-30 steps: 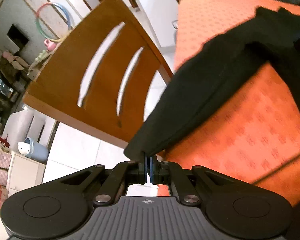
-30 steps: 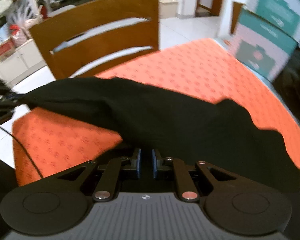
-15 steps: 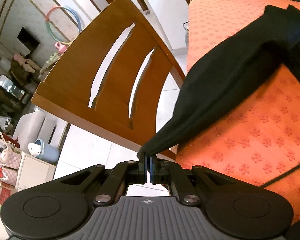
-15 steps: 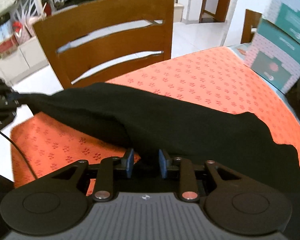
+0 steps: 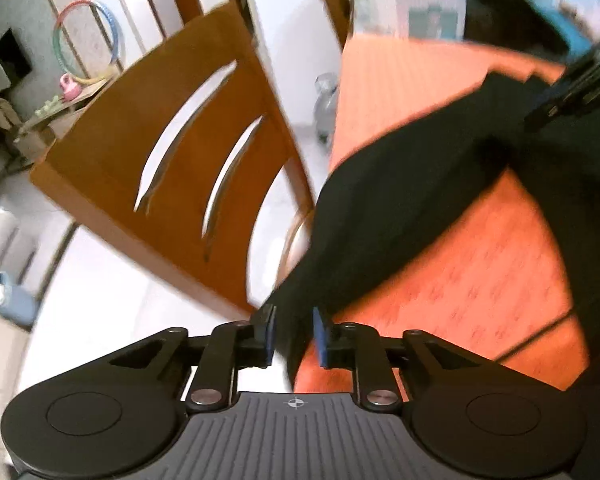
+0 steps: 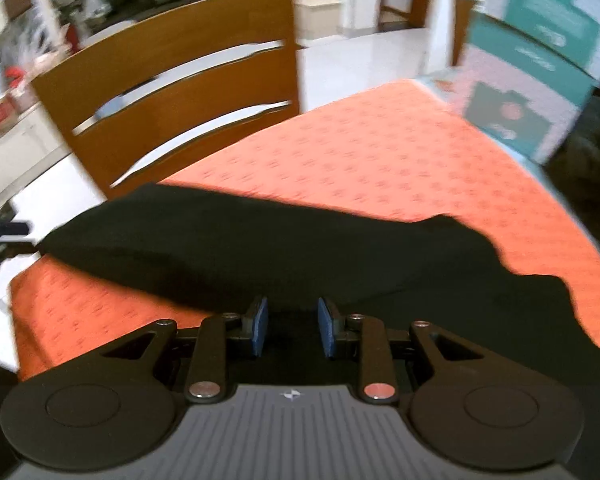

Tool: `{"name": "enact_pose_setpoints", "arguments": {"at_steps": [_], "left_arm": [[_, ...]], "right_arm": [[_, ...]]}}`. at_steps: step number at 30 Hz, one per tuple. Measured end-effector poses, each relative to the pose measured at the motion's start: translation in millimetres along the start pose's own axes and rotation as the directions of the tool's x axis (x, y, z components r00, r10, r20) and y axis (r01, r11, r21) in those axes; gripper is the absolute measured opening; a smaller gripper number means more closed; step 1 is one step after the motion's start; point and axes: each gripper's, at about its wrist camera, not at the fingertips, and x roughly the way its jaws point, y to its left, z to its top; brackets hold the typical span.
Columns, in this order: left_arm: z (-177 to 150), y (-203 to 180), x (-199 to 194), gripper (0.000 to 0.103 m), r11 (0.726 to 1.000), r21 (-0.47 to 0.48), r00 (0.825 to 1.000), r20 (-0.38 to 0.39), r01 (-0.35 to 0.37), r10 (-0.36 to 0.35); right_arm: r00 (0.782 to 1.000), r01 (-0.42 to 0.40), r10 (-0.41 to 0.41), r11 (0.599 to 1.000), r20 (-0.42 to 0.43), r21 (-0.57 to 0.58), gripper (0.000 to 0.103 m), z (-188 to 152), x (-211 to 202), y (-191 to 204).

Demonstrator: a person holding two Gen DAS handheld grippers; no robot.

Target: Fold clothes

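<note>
**Garment across tabletop corner, chair beyond the edge**

Spread on the tabletop (image 6: 380, 168): a garment (image 6: 300, 256), one end trailing off the near corner between the left tongs (image 5: 294, 334), jaws opening, pads clear of the cloth. Over its near-edge fold, the right tongs (image 6: 293, 326), parted. Beyond the far edge, a chair (image 6: 172, 92). At the far right corner, stacked boxes (image 6: 532, 92).

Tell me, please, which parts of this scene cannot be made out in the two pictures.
- Black garment: its near part is hidden behind the right gripper in the right wrist view.
- Its kind: unclear, bunched and blurred.
- Left gripper: jaws opening; pad contact with cloth unclear, blurred.
- Orange tablecloth: pattern smeared by motion.
</note>
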Motion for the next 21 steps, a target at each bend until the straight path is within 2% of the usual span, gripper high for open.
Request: {"name": "enact_pose_setpoints", "arguments": {"at_steps": [5, 11, 13, 19, 21], "left_arm": [[27.7, -16.1, 4.5, 0.037, 0.997, -0.018, 0.996, 0.066, 0.069, -0.068], [37.9, -41.5, 28.8, 0.037, 0.993, 0.052, 0.994, 0.027, 0.104, -0.106], [35.0, -45.5, 36.8, 0.038, 0.992, 0.072, 0.995, 0.004, 0.102, -0.102], [47.9, -42.8, 40.6, 0.041, 0.990, 0.087, 0.994, 0.002, 0.108, -0.109], [56.2, -40.8, 40.6, 0.042, 0.990, 0.080, 0.993, 0.012, 0.117, -0.118]], "right_arm": [[0.998, 0.068, -0.067, 0.994, -0.011, 0.091, 0.032, 15.6, 20.3, -35.0], [0.992, 0.126, -0.121, 0.984, -0.047, 0.125, 0.032, 24.0, 51.9, -56.7], [0.991, 0.129, -0.125, 0.985, -0.037, 0.118, 0.037, 26.8, 55.8, -58.1], [0.992, 0.123, -0.124, 0.979, -0.006, 0.161, 0.037, 34.3, 42.3, -68.9], [0.991, 0.131, -0.136, 0.968, 0.010, 0.214, 0.037, 33.2, 33.5, -79.7]]}}
